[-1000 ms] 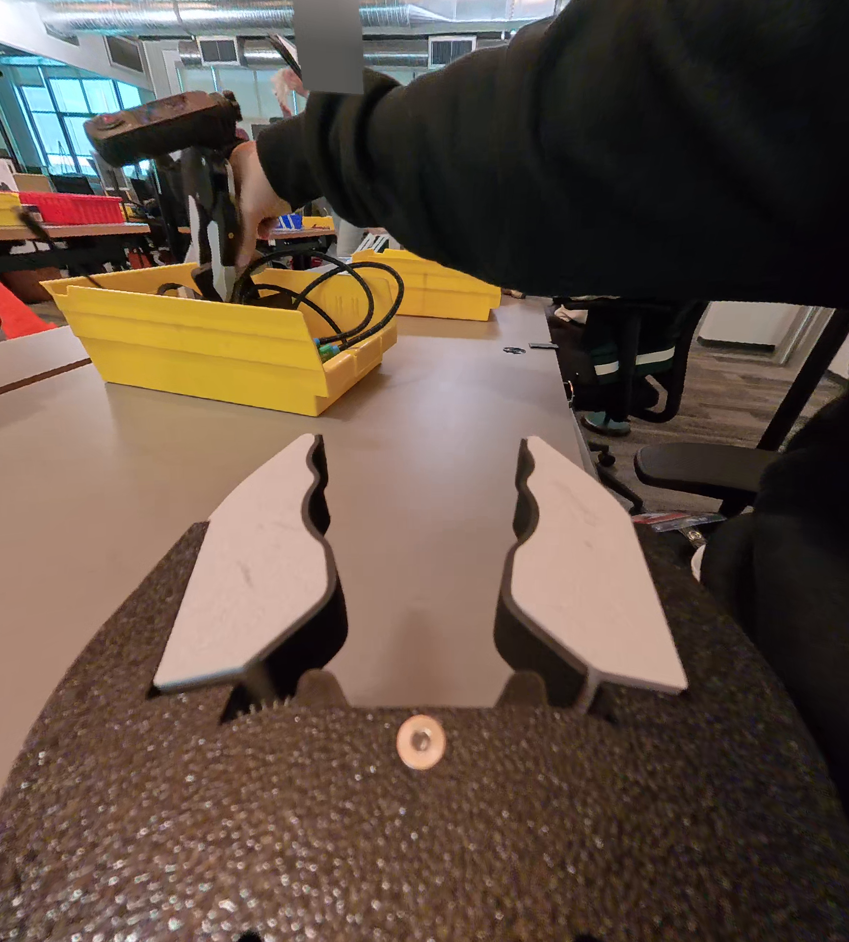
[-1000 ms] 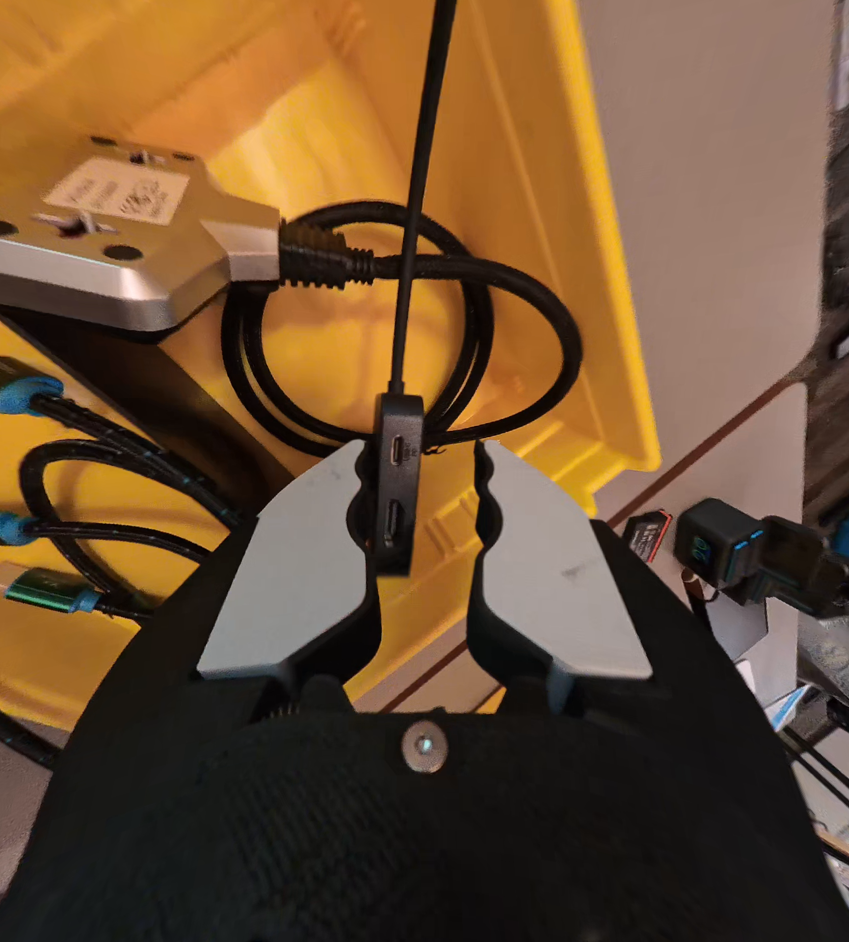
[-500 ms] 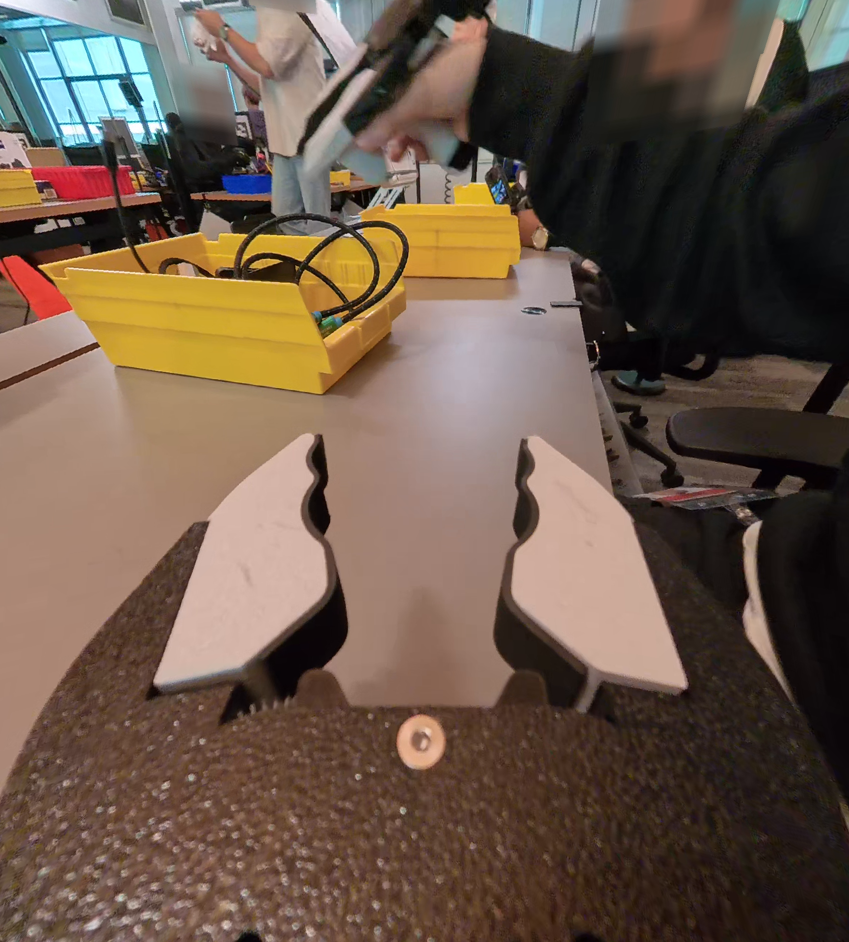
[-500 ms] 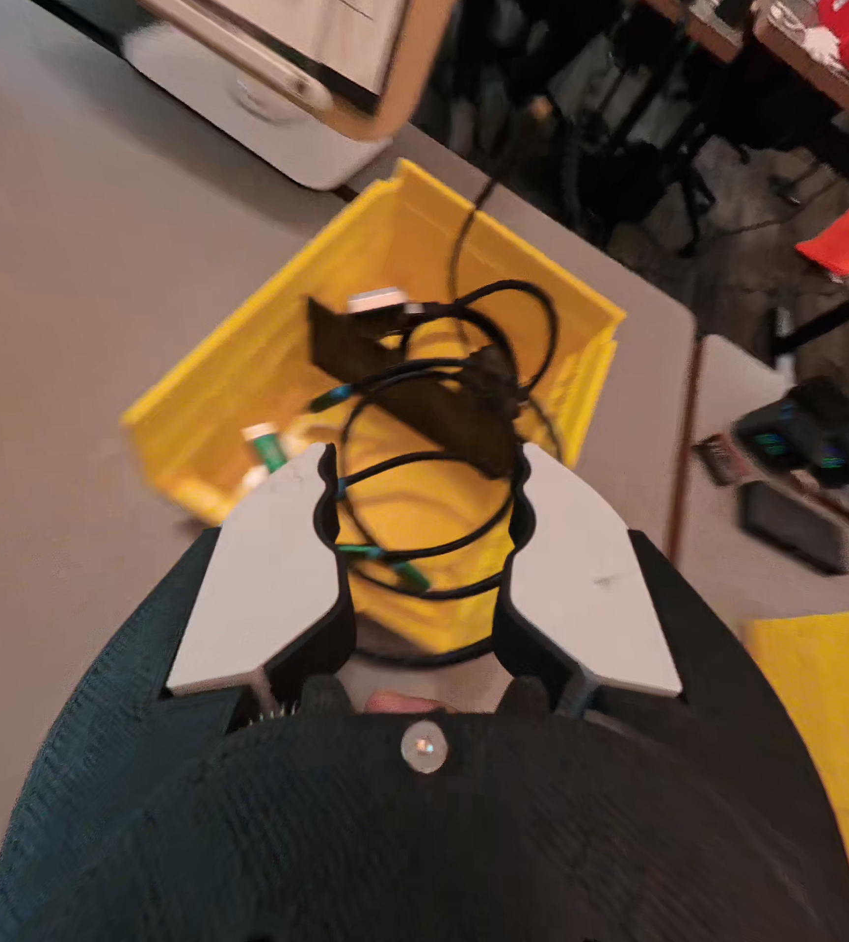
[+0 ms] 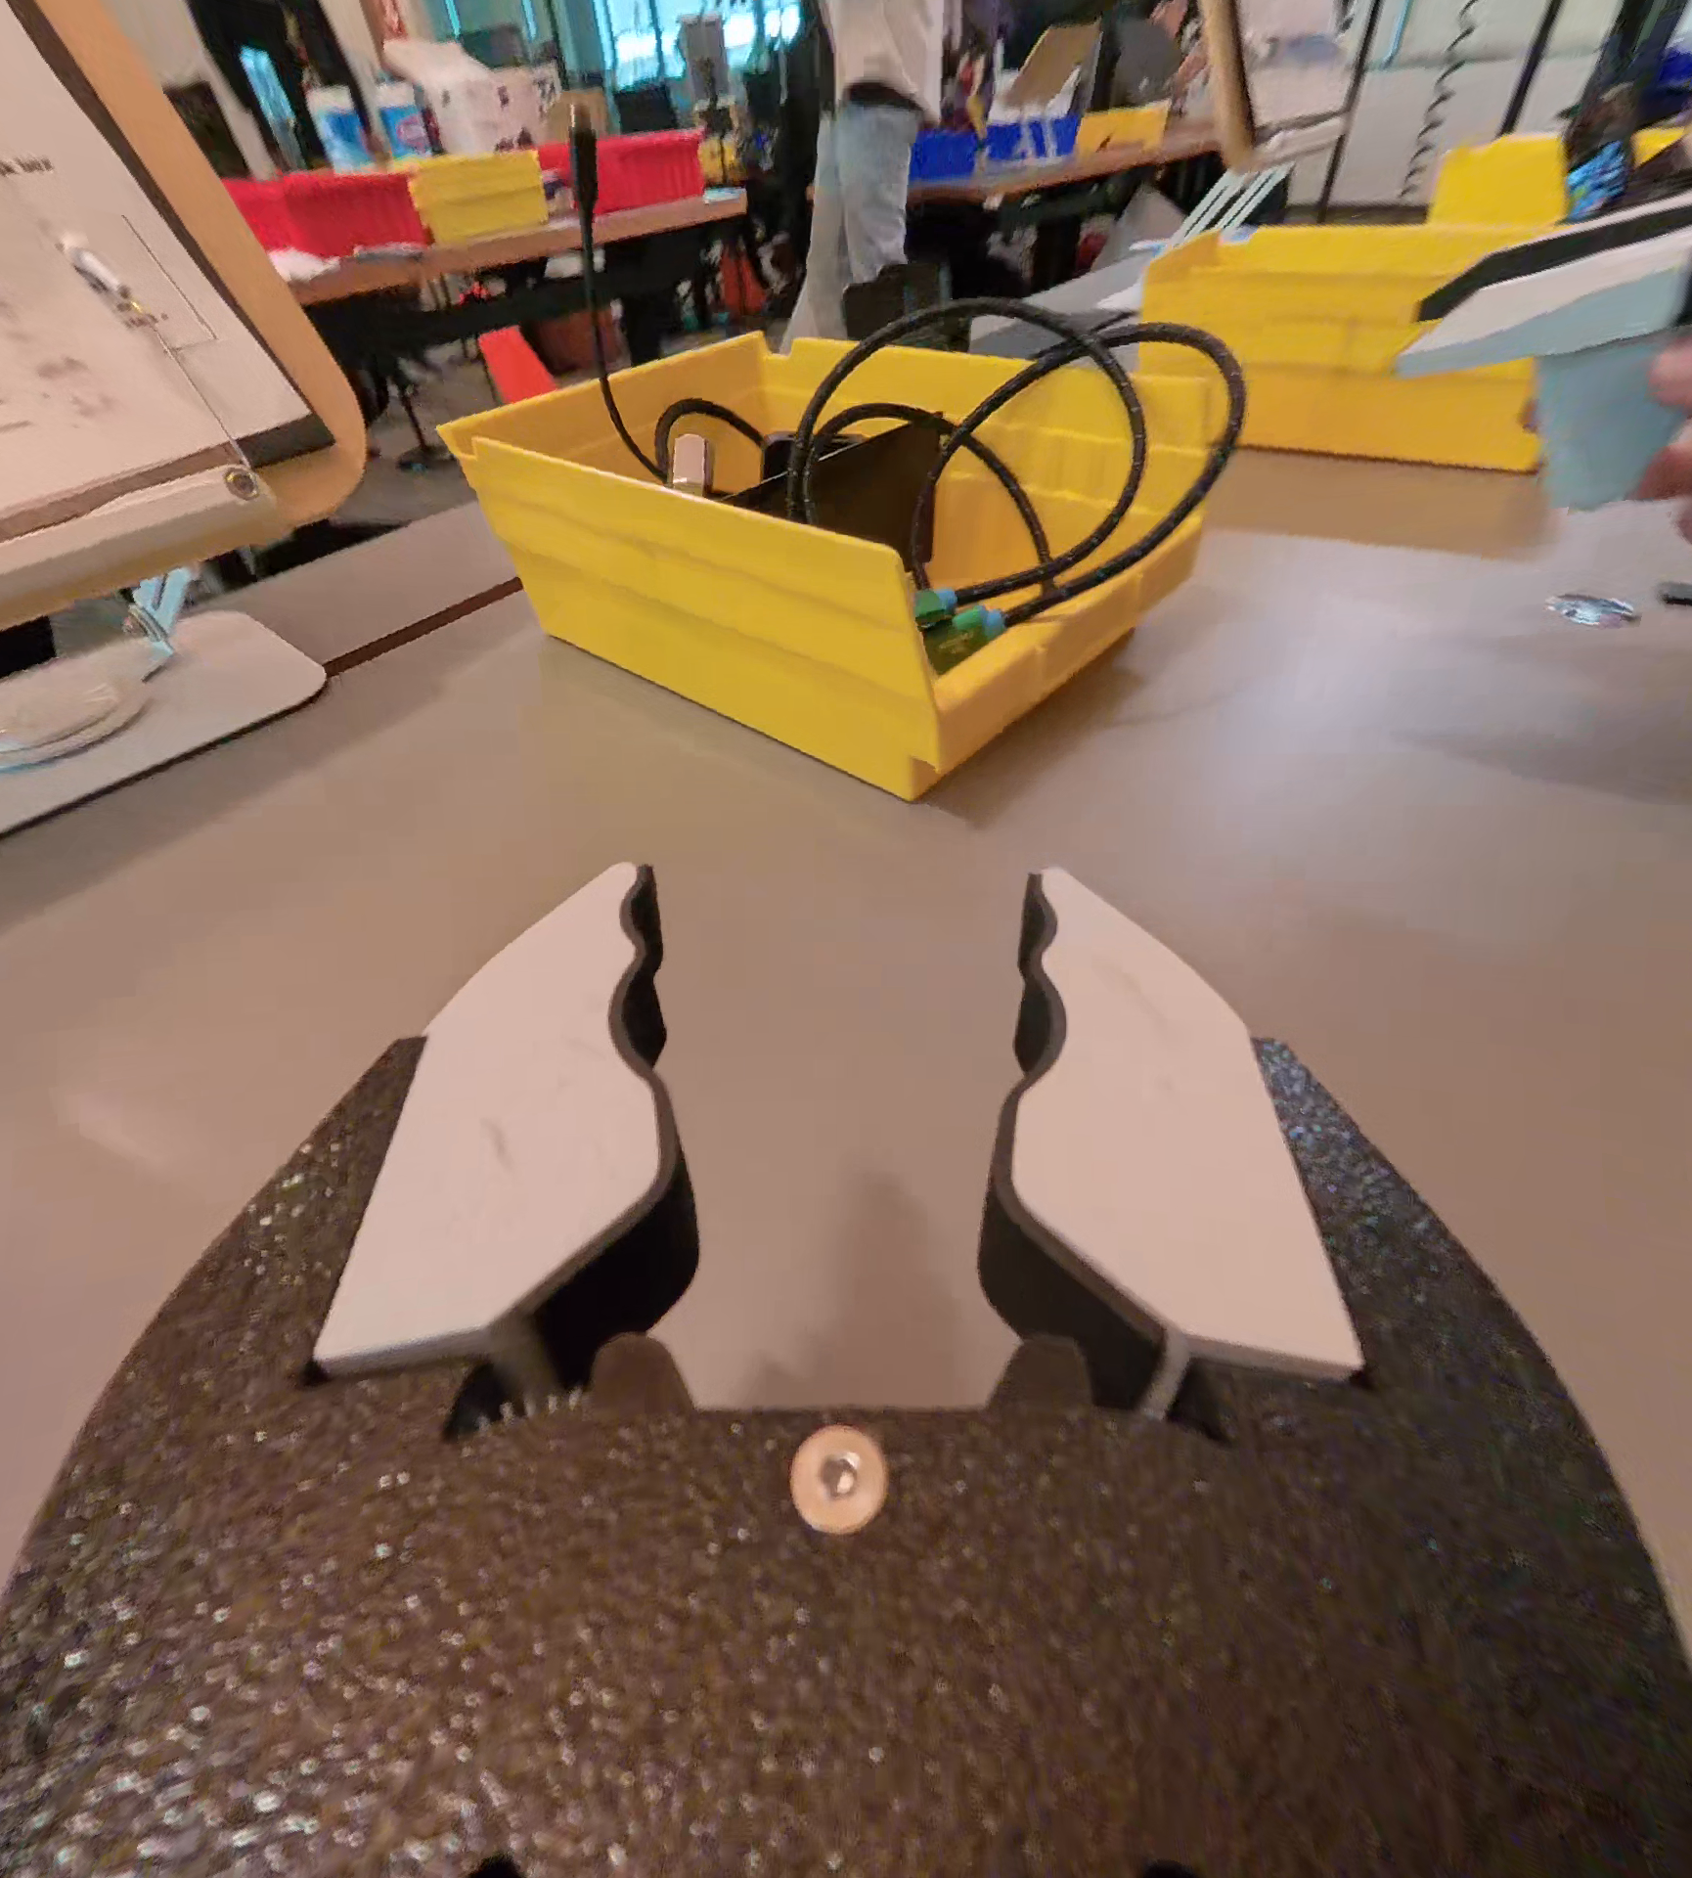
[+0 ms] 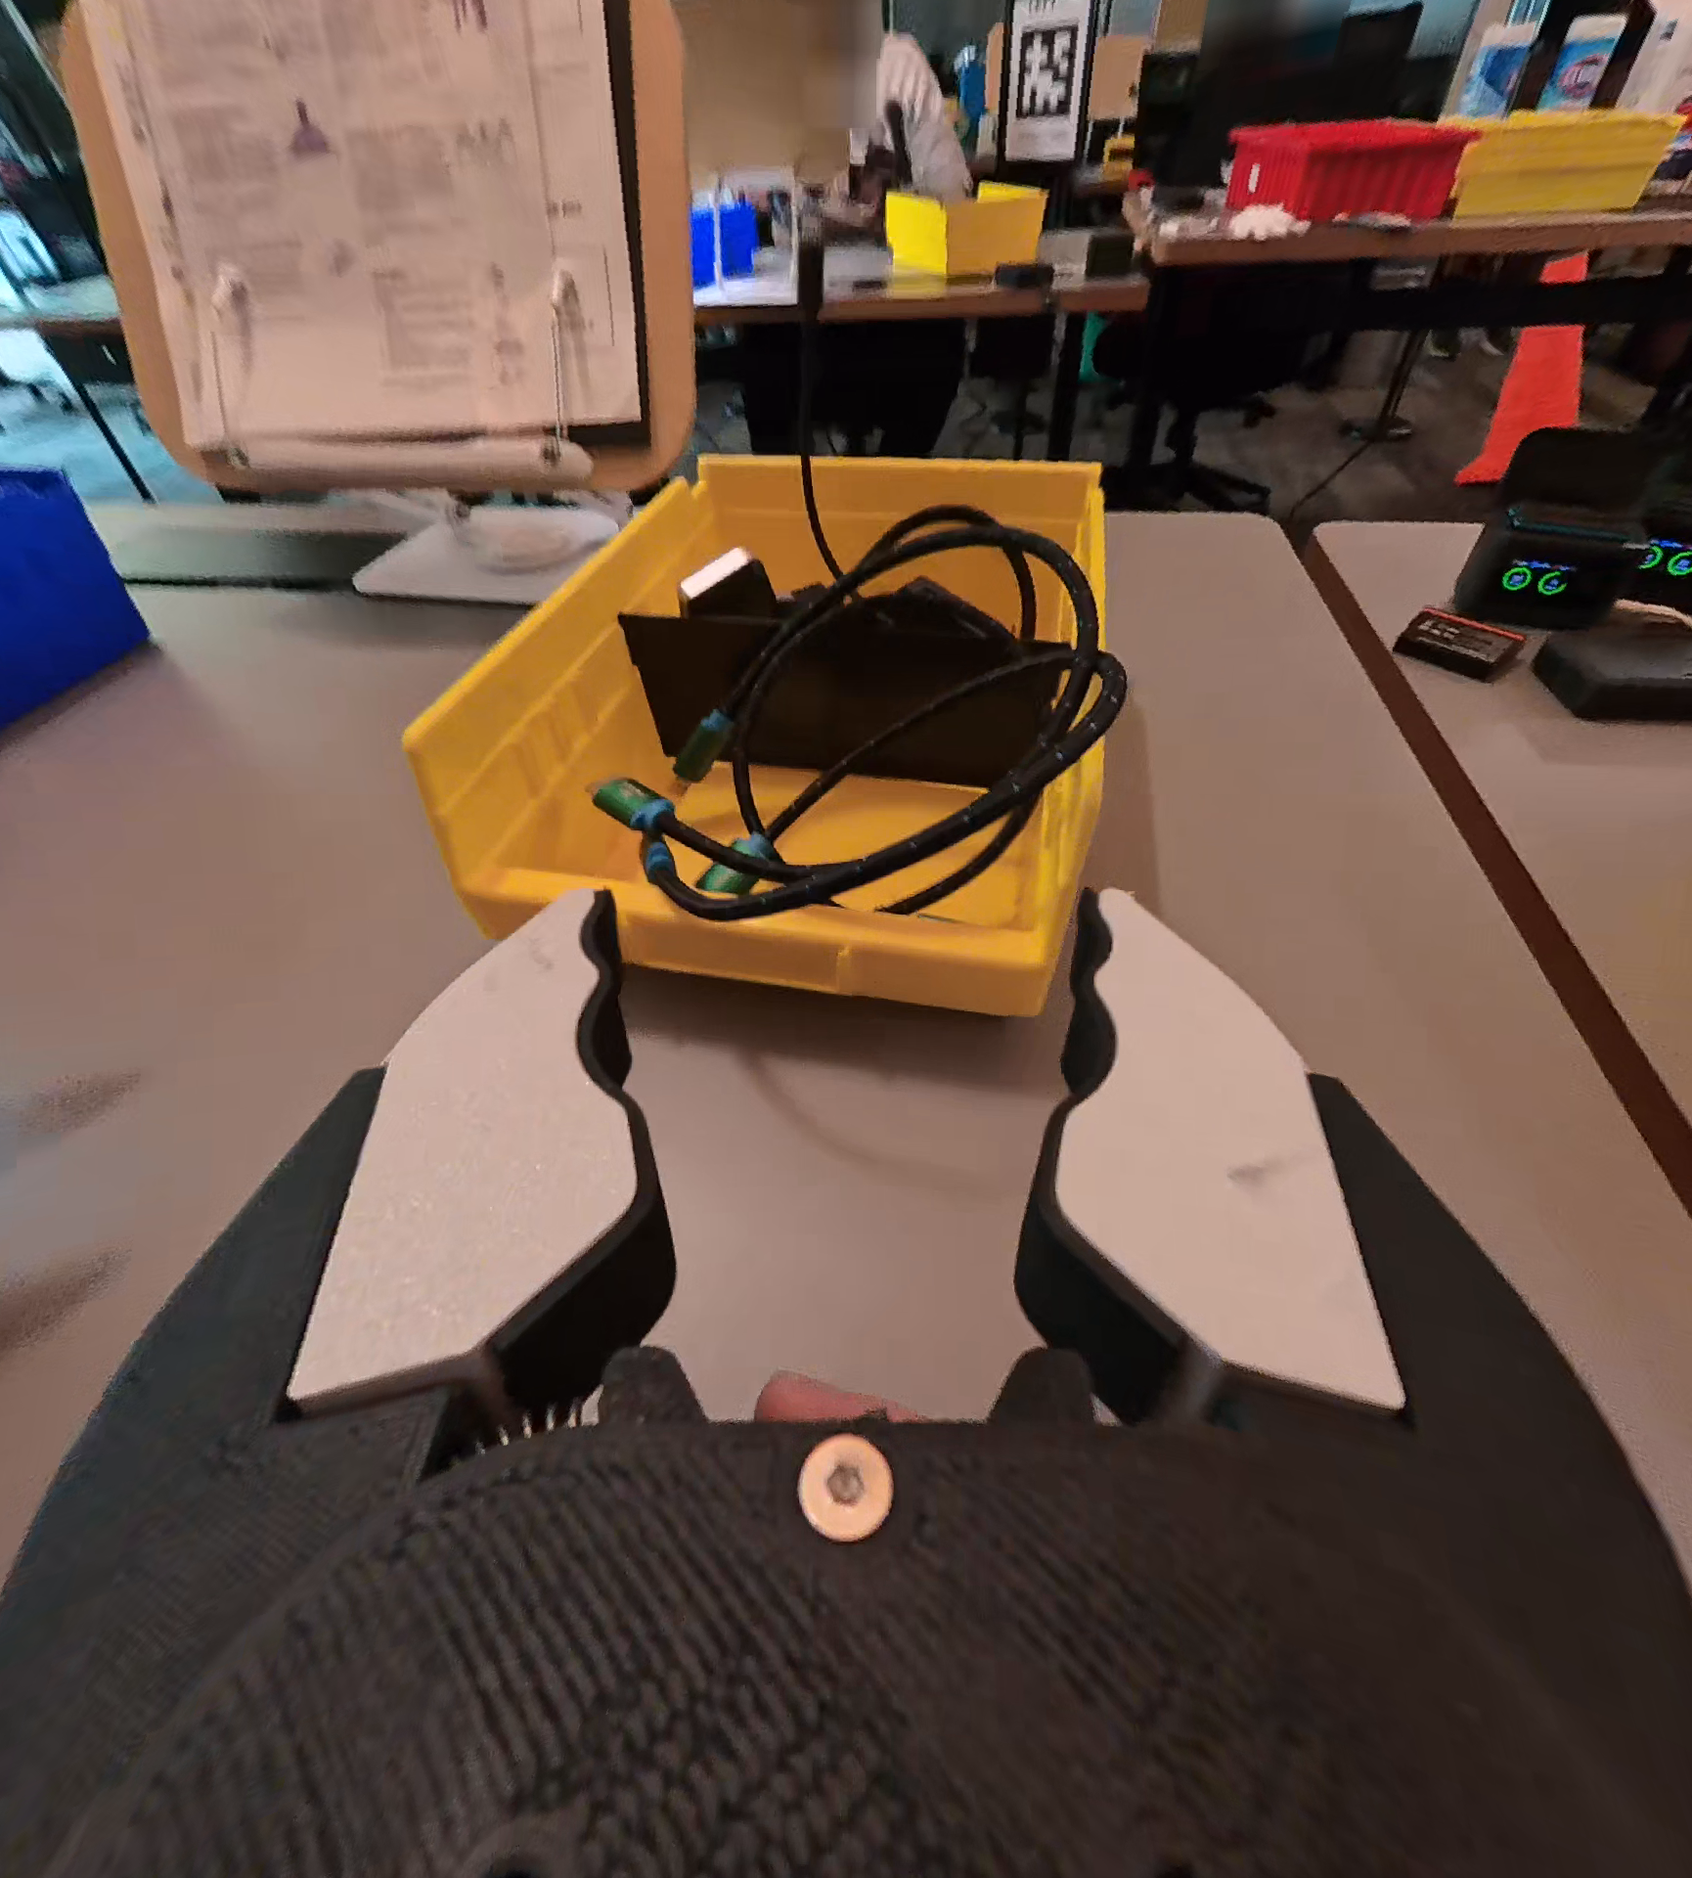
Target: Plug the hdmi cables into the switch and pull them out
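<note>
The left gripper (image 5: 837, 894) is held released above the grey table (image 5: 1330, 813), with nothing between its jaws. The right gripper (image 6: 837, 904) is likewise spread wide and empty, just short of the near wall of the yellow bin (image 6: 822, 950).

The bin is set on the table near its far edge. Inside it, the hdmi cables (image 6: 923, 813) are coiled in black braided loops, with green-and-blue plugs (image 6: 634, 803) lying unplugged toward the near wall. The switch (image 6: 725, 584), a silver box, is located at the bin's far side, behind a black divider (image 6: 852, 701). A thin black cable (image 6: 806, 488) is routed over the far wall.

A document stand (image 6: 385, 234) is placed beyond the far left corner of the bin.
</note>
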A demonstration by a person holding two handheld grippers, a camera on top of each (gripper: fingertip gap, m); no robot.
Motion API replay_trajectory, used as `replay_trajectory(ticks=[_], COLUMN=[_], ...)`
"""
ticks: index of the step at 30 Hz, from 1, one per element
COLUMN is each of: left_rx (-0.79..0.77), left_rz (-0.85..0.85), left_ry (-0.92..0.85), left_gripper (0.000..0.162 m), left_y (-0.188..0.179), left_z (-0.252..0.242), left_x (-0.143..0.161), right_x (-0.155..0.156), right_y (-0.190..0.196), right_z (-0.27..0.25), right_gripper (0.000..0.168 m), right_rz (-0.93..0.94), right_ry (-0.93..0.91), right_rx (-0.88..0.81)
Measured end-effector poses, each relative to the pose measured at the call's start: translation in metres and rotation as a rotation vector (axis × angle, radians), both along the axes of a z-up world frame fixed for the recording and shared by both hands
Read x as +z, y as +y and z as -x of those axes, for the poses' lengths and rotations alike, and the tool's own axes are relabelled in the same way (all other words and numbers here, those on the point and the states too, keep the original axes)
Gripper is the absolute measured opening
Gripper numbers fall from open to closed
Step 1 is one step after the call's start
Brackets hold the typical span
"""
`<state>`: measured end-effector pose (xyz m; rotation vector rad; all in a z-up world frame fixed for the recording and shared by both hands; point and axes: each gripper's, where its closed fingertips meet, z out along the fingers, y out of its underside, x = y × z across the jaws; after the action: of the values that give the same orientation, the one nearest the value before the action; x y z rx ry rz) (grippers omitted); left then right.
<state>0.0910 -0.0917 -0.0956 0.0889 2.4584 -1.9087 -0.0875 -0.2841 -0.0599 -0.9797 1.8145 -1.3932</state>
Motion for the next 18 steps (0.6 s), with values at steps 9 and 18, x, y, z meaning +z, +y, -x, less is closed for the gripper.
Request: replay_trajectory(ticks=[9,18], left_rx=[0.122,0.358], left_rz=[-0.066,-0.105], left_ry=[0.21,0.041], left_gripper=[0.079,0.057], left_y=[-0.137,-0.193], left_z=[0.008,-0.018], left_x=[0.013,-0.021], right_x=[-0.003,0.0], right_y=[0.001,0.007], right_z=[-0.012,-0.019], right_gripper=[0.086,0.082], right_rz=[-0.012,0.001], right_ry=[-0.014,-0.028], right_rx=[0.042,0.087])
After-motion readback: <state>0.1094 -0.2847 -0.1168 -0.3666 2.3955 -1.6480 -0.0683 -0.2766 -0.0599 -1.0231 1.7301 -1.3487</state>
